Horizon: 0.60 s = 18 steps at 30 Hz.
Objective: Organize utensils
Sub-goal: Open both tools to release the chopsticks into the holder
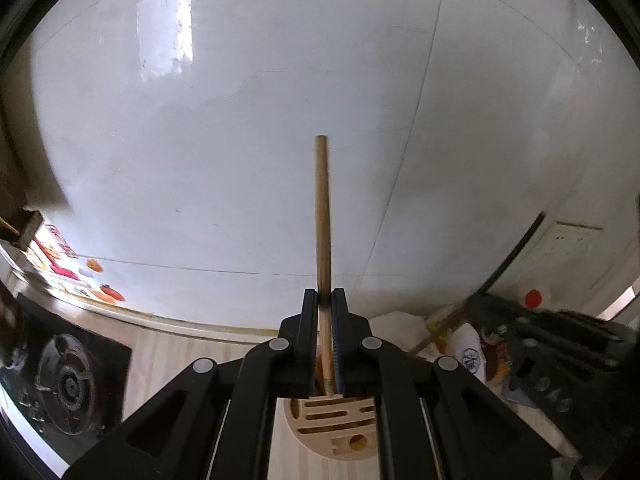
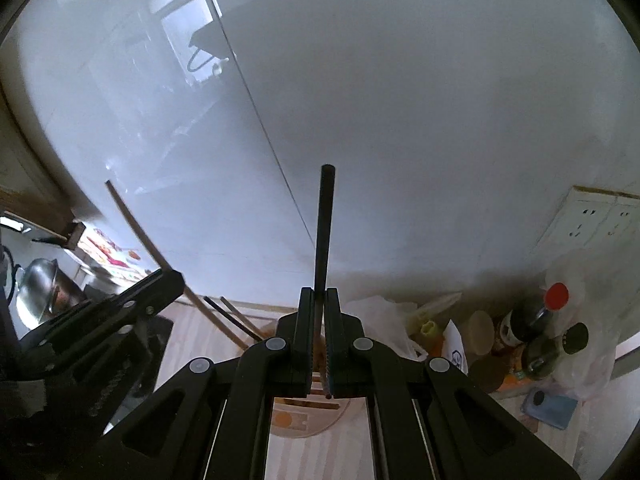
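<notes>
My left gripper [image 1: 324, 300] is shut on a light wooden chopstick [image 1: 322, 216] that stands upright above a round slotted wooden utensil holder [image 1: 332, 428] on the counter. My right gripper [image 2: 319, 300] is shut on a black chopstick [image 2: 324, 232], also upright, over the same holder [image 2: 304, 416]. The left gripper [image 2: 112, 320] with its wooden chopstick [image 2: 136, 224] shows at the left of the right wrist view. Two more sticks [image 2: 236, 318] lean out of the holder.
A gas hob [image 1: 68, 384] lies at the left and a steel pot [image 2: 38, 288] beyond it. Bottles [image 2: 536, 320], plastic bags and a blue phone [image 2: 550, 404] crowd the right. A white tiled wall with sockets [image 2: 600, 220] stands behind.
</notes>
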### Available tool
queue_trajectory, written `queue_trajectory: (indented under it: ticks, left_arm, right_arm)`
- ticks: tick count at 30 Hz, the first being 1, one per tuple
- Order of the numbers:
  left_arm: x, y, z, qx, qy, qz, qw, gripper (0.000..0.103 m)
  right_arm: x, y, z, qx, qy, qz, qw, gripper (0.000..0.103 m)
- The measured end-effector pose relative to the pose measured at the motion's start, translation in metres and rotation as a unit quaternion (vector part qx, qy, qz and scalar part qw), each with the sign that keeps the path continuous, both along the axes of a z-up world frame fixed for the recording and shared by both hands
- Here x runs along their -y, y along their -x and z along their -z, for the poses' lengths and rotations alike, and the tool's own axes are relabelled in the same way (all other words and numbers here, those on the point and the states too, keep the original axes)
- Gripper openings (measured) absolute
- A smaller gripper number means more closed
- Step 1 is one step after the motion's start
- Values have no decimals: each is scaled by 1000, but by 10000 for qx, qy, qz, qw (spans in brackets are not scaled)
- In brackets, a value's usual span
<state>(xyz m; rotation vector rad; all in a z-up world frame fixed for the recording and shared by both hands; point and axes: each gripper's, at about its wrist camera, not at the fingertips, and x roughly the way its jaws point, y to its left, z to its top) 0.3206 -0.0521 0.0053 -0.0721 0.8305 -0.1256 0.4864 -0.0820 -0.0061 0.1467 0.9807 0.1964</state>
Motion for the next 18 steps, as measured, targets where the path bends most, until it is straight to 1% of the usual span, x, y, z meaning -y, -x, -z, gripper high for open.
queue_trajectory:
  ticks: [1,4,7,8,10,12,15,17,18]
  left_arm:
    - [-1,-1,-1,-50,84,-14,10000,6]
    - [-2,3,-10,11,144,10,9999,9]
    - [-2,5,-19,125,63,17,9999,10]
    - [-2,4,-19,169,-8,-40,9998,10]
    - [-5,-2,-13,146,-82,-185,9997,10]
    - [-9,-6,-3,-23,-11,-235,9997,10]
    - [-17,-1,7,-135,-4,-356,9993,10]
    - [-21,7,11,-133,-22,-344,9993,10]
    - [-24,12,13,-128,-121,-417,9990,14]
  right_arm:
    - [0,-2,3,-31,32,-9,10000,5]
    - [-1,-10,10,-202,30,-127,9997,5]
    - [-4,-15,12,-345,45,-227,9991,7]
    - [-3,-16,12,-327,28,-232,9992,9]
    - [-2,-16,10,-300,-30,-210,9993,9]
    - [0,-17,11,-303,-80,-178,9994,9]
    - [1,-17,12,-318,-93,-125,9994,9]
    - [2,-14,12,-325,-144,-141,9993,9]
    - [4,-10,10,-281,-115,-133,9995,9]
